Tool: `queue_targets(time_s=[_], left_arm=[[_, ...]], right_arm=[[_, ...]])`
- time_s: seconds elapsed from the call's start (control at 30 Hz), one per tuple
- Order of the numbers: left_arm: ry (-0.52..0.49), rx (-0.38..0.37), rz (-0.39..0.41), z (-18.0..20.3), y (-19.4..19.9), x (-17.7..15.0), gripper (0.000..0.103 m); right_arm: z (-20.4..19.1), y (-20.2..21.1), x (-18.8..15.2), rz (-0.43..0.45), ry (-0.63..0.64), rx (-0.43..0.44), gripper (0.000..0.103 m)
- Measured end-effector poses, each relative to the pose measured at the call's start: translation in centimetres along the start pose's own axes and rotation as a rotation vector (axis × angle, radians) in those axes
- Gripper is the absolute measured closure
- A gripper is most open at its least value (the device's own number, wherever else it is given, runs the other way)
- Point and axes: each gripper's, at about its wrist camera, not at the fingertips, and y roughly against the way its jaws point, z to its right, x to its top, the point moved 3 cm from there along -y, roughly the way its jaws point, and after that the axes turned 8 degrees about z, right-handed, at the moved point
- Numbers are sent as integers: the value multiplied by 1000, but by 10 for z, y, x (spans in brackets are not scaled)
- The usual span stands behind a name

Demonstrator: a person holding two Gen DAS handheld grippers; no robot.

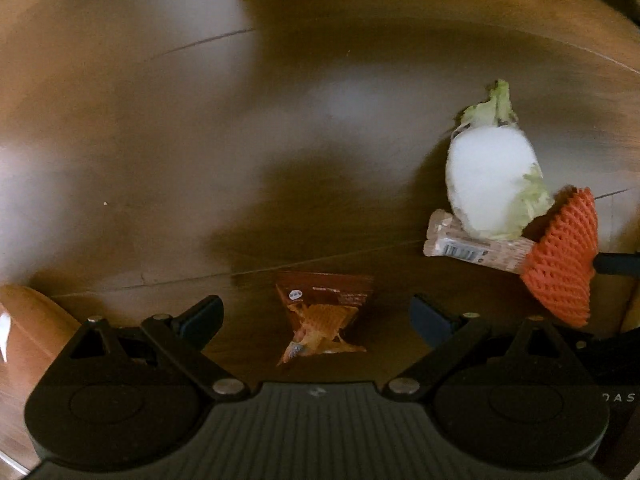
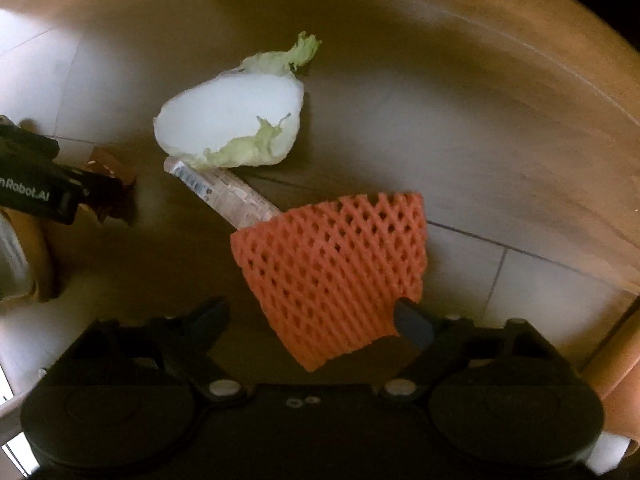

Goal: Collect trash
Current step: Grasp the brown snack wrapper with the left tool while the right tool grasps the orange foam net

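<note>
The left gripper (image 1: 316, 316) is pointing steeply down at the floor, its jaws standing wide apart on either side of a crumpled brown snack wrapper (image 1: 322, 314), its pads not touching it. The right gripper (image 2: 312, 316) is tilting down likewise, jaws wide and gripping nothing, with an orange foam fruit net (image 2: 336, 272) lying between them and one blue fingertip (image 2: 412, 320) sitting over the net's edge. No earlier view shows whether these jaws are moving. Beyond the net, a pale bar wrapper (image 2: 228, 194) is poking out from under it, and a torn cabbage leaf (image 2: 232, 128) is resting on the wrapper's far end. In the right wrist view the left gripper's body is showing at the left edge beside the brown wrapper. Everything is lying on a glossy brown tiled floor (image 1: 240, 140) with thin grout lines and soft glare.
</note>
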Motion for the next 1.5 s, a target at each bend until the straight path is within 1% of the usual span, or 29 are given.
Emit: queue_targets(time_s=[0.07,0.13,0.2,0.23,0.27,0.3,0.33,0.37,0.4,0.47,0.5,0.6,0.73,0.77,0.8,0.87,0.97,1.03,1.13,1.2,1.27,1.3,1.33,1.37,1.4,1.43,1.47,1.5], left_arm=[[-3,6,-5,-1,-4,-2,4],[-8,10,-4,-2,-6,-2,12],[-4,14,-13,-2,-10,-3,25],[-3,23,-20,-3,-11,-4,29],[-1,29,-24,-2,-13,-4,38],[4,30,-27,-1,-14,-5,43],[12,33,-29,-2,-14,-5,45],[17,30,-29,-2,-13,-5,48],[19,25,-29,-3,-13,-5,54],[15,24,-21,-2,-9,-4,56],[9,25,-17,-2,-7,-4,57],[2,19,-6,0,1,-8,60],[0,-3,20,5,29,-9,64],[-4,-12,32,6,39,-9,72],[-10,-20,41,8,49,-9,78],[-12,-34,58,12,69,-10,78],[-28,-45,89,19,100,-14,84],[-35,-44,110,22,114,-17,84],[-55,-29,133,20,122,-18,84],[-42,-19,144,17,122,-14,84],[-25,-32,137,14,116,-9,83],[-18,-37,135,14,112,-6,80],[-15,-43,132,18,102,-4,75],[-17,-44,129,17,100,-1,59],[-20,-40,129,17,97,2,35],[-25,-36,138,17,93,5,26],[-33,-35,158,18,88,8,22],[-43,-42,168,20,82,12,22]], right_arm=[[-1,-2,1,1,14,-12,22],[-3,-3,1,4,18,-20,24],[-3,-2,1,4,19,-36,31],[-3,-2,2,5,20,-42,33],[-3,-1,2,6,16,-48,38],[-1,0,2,5,9,-51,43],[1,2,2,4,-1,-54,46],[2,3,2,3,-13,-54,53],[3,5,2,0,-20,-56,60],[7,11,2,-1,-18,-69,71],[7,15,2,2,-17,-76,74],[11,30,3,20,-27,-86,77],[14,57,5,58,-47,-88,78],[14,67,6,71,-51,-86,78],[14,78,7,87,-55,-84,78],[16,97,7,119,-63,-80,78],[15,127,7,178,-79,-72,79],[14,141,6,214,-96,-55,79],[14,149,7,247,-101,-45,79],[15,149,8,247,-101,-48,79],[18,145,6,229,-109,-43,79],[17,139,7,218,-114,-42,79],[18,133,7,208,-119,-38,78],[18,126,6,198,-124,-32,78],[20,121,8,190,-129,-28,78],[22,116,9,183,-138,-23,78],[24,111,11,176,-147,-16,78],[26,107,11,170,-155,-11,78]])
